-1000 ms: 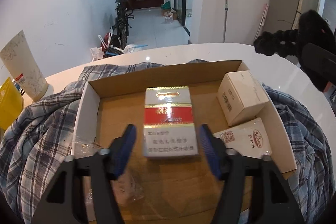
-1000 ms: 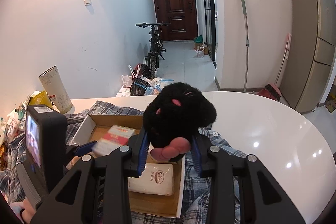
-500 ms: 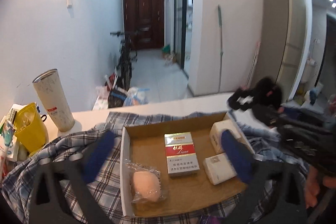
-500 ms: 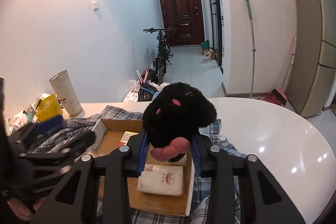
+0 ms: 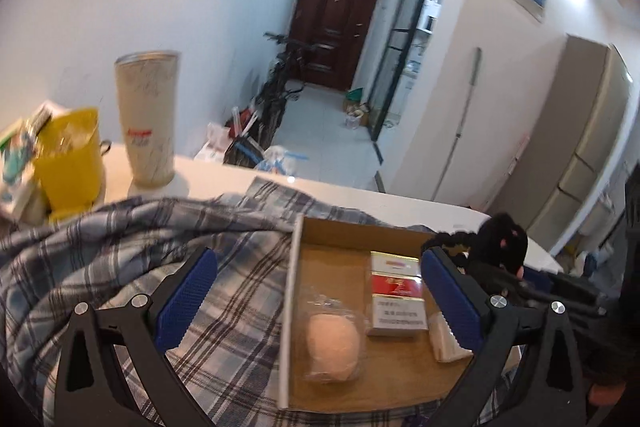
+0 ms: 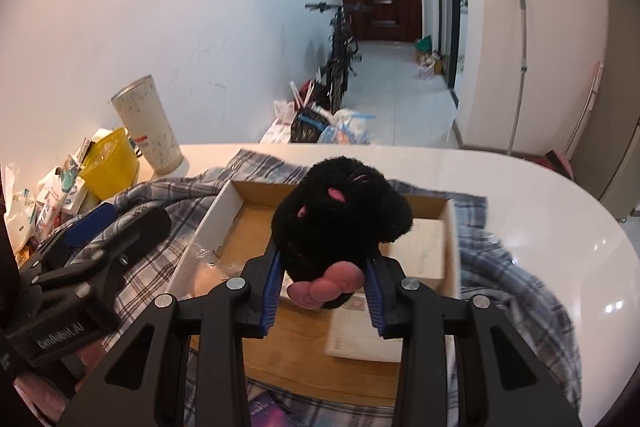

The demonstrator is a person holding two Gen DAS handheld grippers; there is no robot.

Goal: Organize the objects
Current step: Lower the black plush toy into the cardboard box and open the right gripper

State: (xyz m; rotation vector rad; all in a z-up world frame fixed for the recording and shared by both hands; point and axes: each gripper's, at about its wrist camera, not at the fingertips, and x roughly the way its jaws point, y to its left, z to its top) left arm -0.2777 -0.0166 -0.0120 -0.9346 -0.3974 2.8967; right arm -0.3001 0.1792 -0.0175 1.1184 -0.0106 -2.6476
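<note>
The black plush toy [image 6: 340,211] is sitting clamped in the right gripper [image 6: 322,297], hanging above the cardboard box [image 6: 216,203], not yet placed. Below it, a cigarette pack [image 5: 396,295], wrapped bun [image 5: 332,347] and small cartons are lying inside. The left gripper [image 5: 316,299] is hovering wide, empty.

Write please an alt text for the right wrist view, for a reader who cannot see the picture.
The right gripper clamps a fluffy black plush toy with a pink bow above an open shallow cardboard box that lies on a blue plaid shirt on a white oval table. At the left, the left gripper stands open over the shirt.
</note>
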